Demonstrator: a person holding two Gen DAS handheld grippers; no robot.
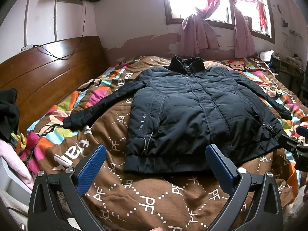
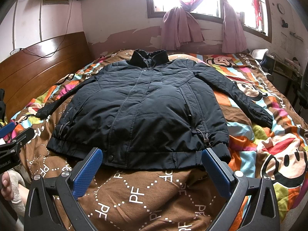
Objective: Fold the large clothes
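One jacket (image 1: 198, 111) is laid flat on the bed (image 1: 146, 198), front up, two sleeves spread. Both grippers, left (image 1: 156, 162) and right (image 2: 152, 164), are held near the hem, fingers apart, empty. Bare quilt is seen around every edge.

The left hand-held gripper (image 1: 155, 155) filled the lower frame, blue pads (image 1: 90, 170) spread wide and empty. The right hand-held gripper (image 2: 152, 158) matched it, likewise gaping.
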